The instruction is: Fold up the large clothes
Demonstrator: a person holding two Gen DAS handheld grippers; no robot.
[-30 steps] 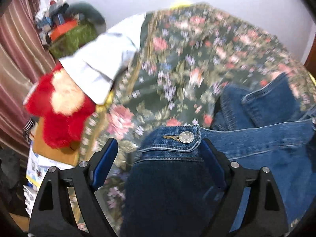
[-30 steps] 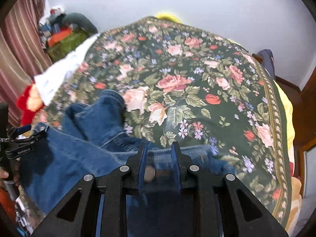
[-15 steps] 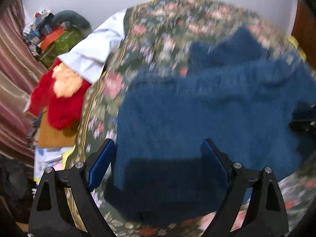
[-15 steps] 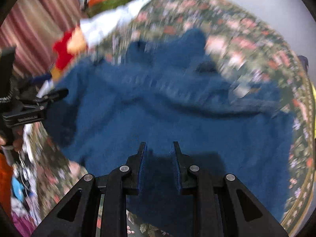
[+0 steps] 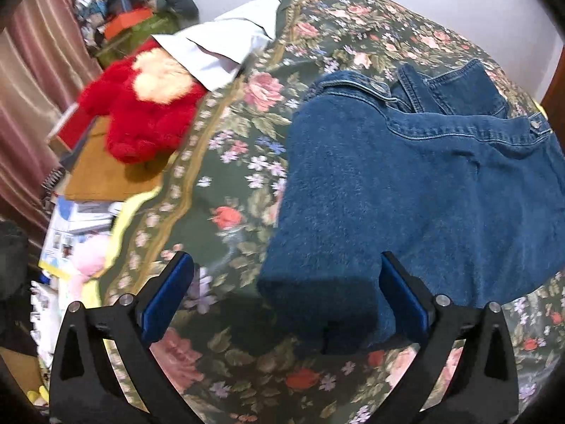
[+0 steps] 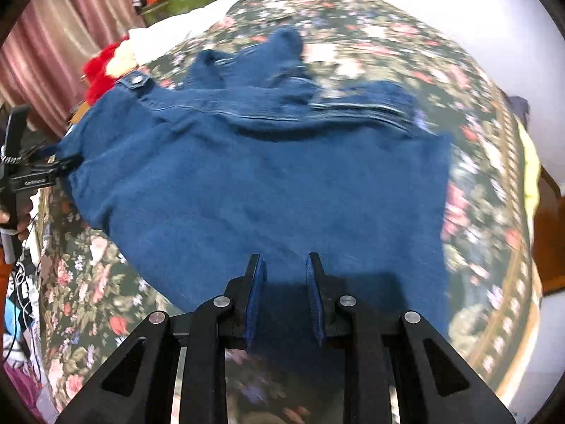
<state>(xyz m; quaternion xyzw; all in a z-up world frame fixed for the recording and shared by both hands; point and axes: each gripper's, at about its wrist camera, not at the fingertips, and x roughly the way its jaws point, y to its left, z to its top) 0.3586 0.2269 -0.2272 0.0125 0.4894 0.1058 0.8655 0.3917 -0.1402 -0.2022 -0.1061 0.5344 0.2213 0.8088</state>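
There is one denim jacket [image 5: 406,190], dark blue, lying spread on one bed cover [image 5: 247,162] with a pattern of roses and leaves. Two metal buttons show on the jacket in the left wrist view, one near the collar in the upper middle and one at the right edge of the frame. One red plush toy [image 5: 141,113] lies in the upper left of that view, just beside the border of the cover, and one white cloth [image 5: 219,46] lies above it, partly on the cover. Some papers and a brown board lie at the left edge, below the toy.

The left gripper [image 5: 286,293] has its two blue fingers wide apart and holds nothing. The lower corner of the jacket lies between them, closer to the right finger, which seems to overlap the cloth; I cannot tell if it touches it.

The right gripper [image 6: 284,296] has its two fingers close together but with a narrow gap between them. The jacket fills the middle of this view and its near hem lies under the fingertips; I cannot tell if any cloth is pinched. At the left edge of this view the other gripper appears beside the jacket's side.
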